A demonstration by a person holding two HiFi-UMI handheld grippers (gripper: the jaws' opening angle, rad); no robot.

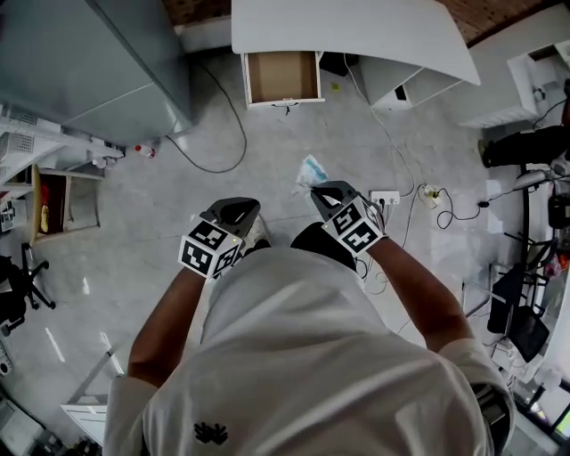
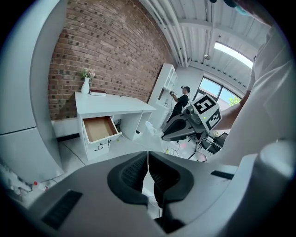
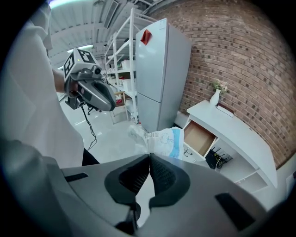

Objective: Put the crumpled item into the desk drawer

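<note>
— White and blue, is this the crumpled item (image 3: pixel 164 141)? Where is it?
— Yes, it looks like thin plastic. The right gripper (image 3: pixel 149 162) has its jaws pressed together on one edge of it, and the rest sticks out past the tips, in the middle of the right gripper view.
— And the drawer (image 1: pixel 283 77)?
— It stands pulled out under the white desk (image 1: pixel 356 27), at the top centre of the head view, and its brown inside is bare. The crumpled item is well apart from it, above the grey floor (image 1: pixel 267 151).
— The left gripper (image 2: pixel 148 172)?
— Its jaws are closed against each other and hold nothing.
</note>
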